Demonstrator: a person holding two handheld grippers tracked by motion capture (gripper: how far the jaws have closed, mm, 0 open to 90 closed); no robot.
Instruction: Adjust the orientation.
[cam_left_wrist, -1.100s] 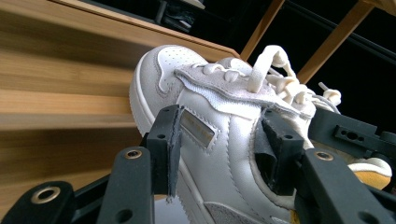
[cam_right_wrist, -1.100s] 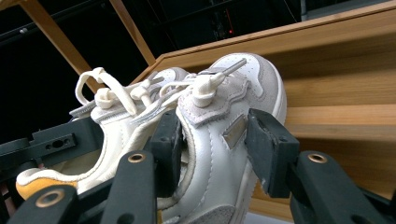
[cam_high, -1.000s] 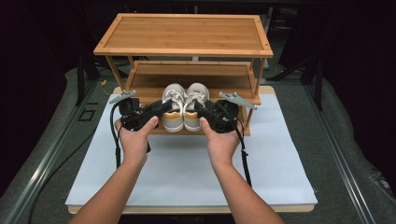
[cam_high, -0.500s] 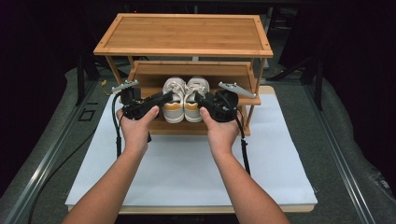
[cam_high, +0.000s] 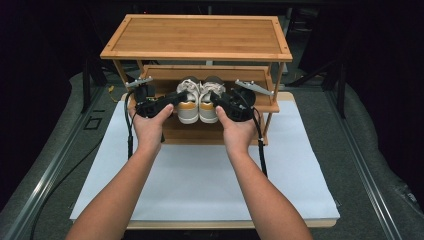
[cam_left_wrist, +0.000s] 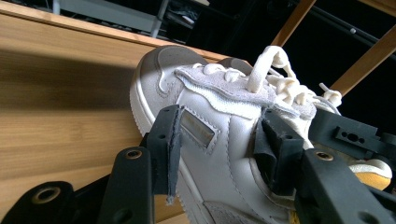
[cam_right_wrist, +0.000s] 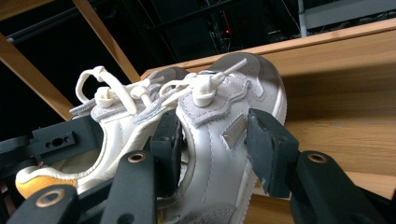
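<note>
A pair of white sneakers with grey toes and yellow heels is held side by side at the wooden rack's middle shelf (cam_high: 160, 75). Their toes are over the shelf and their heels point toward me. My left gripper (cam_high: 180, 96) is shut on the left shoe (cam_high: 188, 105). One jaw is on its outer side and the other at its opening, as the left gripper view shows on the left shoe (cam_left_wrist: 219, 116). My right gripper (cam_high: 216, 97) is shut on the right shoe (cam_high: 208, 104) in the same way, with the right shoe (cam_right_wrist: 219, 126) between its jaws. I cannot tell whether the soles touch the shelf.
The bamboo shoe rack has a bare top board (cam_high: 195, 37) overhanging the shoes, slim legs at each side and a lower shelf (cam_high: 200, 132). It stands on a white board (cam_high: 200, 180) over a grey mat. Dark surroundings lie beyond.
Both hands moved forward and slightly up, carrying the two shoes from in front of the rack in over the middle shelf. The jaws kept their hold.
</note>
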